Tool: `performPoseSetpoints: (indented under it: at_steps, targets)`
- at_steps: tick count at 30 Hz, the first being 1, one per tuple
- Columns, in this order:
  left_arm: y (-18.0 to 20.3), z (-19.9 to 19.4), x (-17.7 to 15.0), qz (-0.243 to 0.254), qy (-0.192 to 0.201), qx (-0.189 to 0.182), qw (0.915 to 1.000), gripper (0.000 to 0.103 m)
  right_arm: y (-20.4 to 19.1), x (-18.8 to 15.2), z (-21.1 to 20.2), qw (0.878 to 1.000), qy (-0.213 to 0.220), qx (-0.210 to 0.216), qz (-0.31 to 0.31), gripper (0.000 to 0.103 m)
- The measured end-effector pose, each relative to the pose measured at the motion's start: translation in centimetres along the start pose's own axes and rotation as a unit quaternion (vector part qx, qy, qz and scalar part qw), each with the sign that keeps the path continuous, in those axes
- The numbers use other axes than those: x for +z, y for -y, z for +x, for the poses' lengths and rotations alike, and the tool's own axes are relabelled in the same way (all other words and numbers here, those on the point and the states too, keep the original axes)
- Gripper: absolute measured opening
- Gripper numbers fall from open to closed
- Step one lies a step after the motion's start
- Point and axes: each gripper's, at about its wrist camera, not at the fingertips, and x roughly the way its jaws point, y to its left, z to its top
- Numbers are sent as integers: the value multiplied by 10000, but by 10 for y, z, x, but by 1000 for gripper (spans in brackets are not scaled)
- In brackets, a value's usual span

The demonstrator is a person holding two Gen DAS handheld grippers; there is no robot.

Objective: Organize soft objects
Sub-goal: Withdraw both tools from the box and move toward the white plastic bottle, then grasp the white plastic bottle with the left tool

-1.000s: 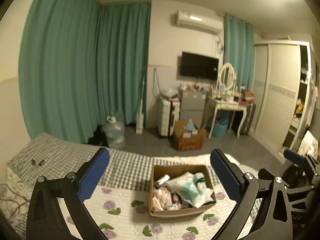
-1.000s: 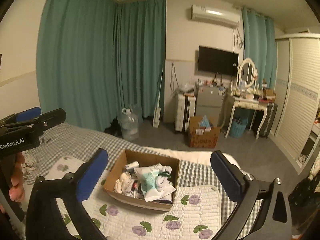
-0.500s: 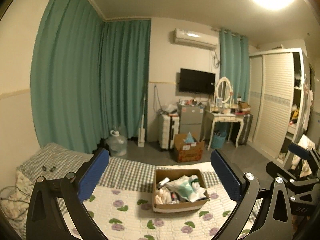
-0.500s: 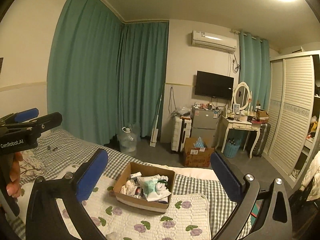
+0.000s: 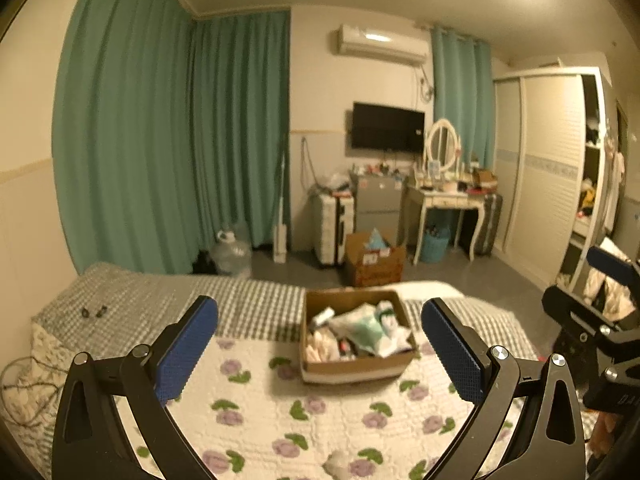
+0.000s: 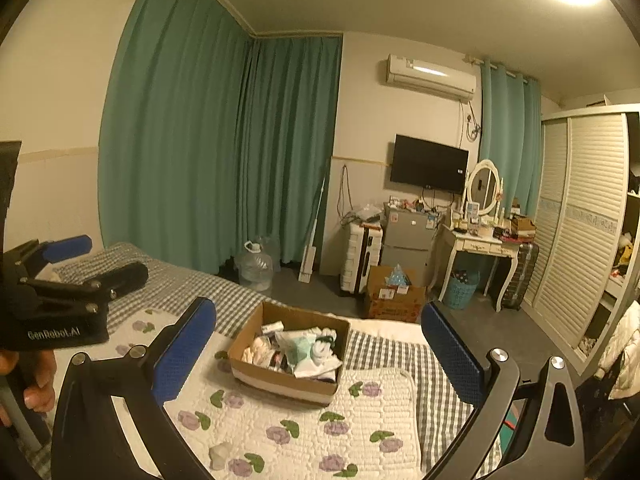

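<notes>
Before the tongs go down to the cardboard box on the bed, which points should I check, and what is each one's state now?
1. Left tongs open, holding nothing: ok.
2. Right tongs open, holding nothing: ok.
3. Cardboard box open on top, contents reachable: ok.
4. Box sits flat on the floral quilt: ok.
5. Which items inside are soft: cannot tell, picture blurred.
6. Small white object lies loose on the quilt, outside the box: not ok.

Both the left gripper (image 5: pixel 319 344) and right gripper (image 6: pixel 318 344) hover level, jaws spread wide.
</notes>
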Motion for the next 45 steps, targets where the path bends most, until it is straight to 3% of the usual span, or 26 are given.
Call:
performPoseSetpoints:
  at_steps: [10, 12, 19, 22, 28, 36, 42, 45]
  targets:
    - [7, 45, -48, -15, -683, 28, 9977, 102, 9, -49, 47, 9977, -644, 32, 206, 103]
    - [6, 57, -58, -41, -862, 10, 9963, 96, 10, -62, 60, 9964, -811, 51, 240, 103]
    - [7, 95, -106, -79, -1567, -17, 9876, 94, 12, -102, 101, 9905, -1326, 101, 346, 103]
    - [9, 111, -123, -76, -1862, -32, 9825, 85, 12, -122, 120, 9866, -1579, 128, 379, 103]
    - [11, 142, -165, -158, -2518, -90, 9676, 82, 10, -163, 152, 9769, -2075, 210, 461, 96]
    - [15, 175, -220, -158, -3296, -147, 9439, 66, 5, -222, 188, 9572, -2824, 283, 575, 88]
    - [18, 185, -253, -180, -3775, -268, 9255, 63, -4, -257, 208, 9416, -3297, 366, 578, 83]
    - [16, 190, -269, -286, -3974, -247, 9169, 56, -11, -269, 216, 9356, -3478, 376, 477, 80]
